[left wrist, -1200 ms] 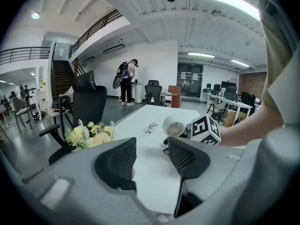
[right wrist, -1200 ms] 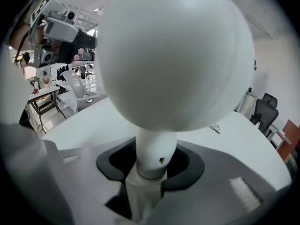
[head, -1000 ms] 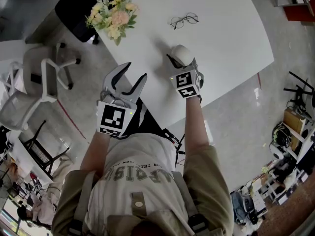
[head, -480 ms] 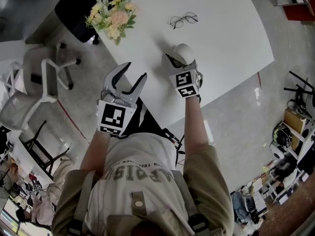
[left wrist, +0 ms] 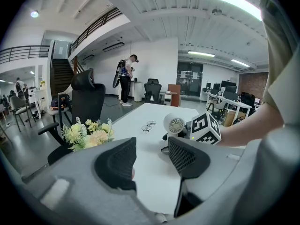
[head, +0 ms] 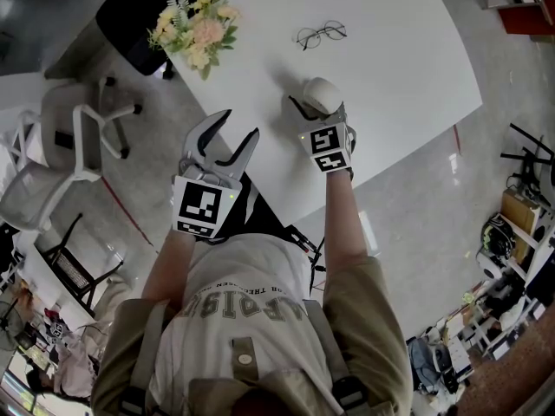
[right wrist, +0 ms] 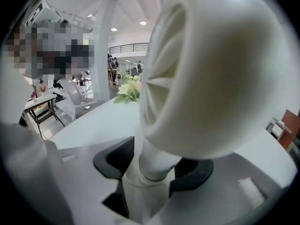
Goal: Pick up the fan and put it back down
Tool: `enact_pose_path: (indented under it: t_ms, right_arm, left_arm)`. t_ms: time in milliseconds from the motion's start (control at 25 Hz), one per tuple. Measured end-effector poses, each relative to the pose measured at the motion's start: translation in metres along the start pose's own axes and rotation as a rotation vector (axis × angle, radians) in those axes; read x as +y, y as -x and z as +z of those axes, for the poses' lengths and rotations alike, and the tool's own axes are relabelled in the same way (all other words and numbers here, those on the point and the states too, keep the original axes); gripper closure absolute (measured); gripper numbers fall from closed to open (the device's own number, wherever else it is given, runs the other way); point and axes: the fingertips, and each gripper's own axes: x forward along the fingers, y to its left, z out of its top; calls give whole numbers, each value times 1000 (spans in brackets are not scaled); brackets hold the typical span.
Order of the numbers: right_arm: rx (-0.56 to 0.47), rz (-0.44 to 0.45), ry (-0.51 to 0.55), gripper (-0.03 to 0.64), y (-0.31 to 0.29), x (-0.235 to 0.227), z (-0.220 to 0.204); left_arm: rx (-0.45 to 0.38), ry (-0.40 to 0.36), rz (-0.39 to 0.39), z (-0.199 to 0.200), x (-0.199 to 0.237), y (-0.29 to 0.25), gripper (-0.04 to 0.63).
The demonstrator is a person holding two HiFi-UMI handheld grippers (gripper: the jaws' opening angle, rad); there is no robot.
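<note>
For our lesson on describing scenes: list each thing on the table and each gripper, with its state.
Fan: upright on the table.
Right gripper: open; its jaws have just been opening, with the fan's stem between them.
Left gripper: open, empty.
Glasses: lying flat on the table, untouched.
Flowers: at the table's corner, untouched.

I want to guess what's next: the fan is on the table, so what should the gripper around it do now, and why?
Probably draw the right gripper straight back off the fan. Its jaws have just been opening, the stem is between them, and the fan stands on the table.
</note>
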Motion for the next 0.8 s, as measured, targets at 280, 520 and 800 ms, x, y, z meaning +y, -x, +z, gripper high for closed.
enact_pose_path:
  t_ms: [280, 520, 800]
  right_arm:
    - [-15, -17, -34, 385, 4, -2, -2]
    - [-41, -31, -98, 373, 23, 4, -4]
    - [-98, -57, -138, 370, 58, 6, 4]
  left_arm:
    - [-3, 4, -1, 2, -3, -3, 373]
    - [-19, 6, 18, 7, -6, -1, 373]
    - [-49, 13, 52, 16, -14, 6, 373]
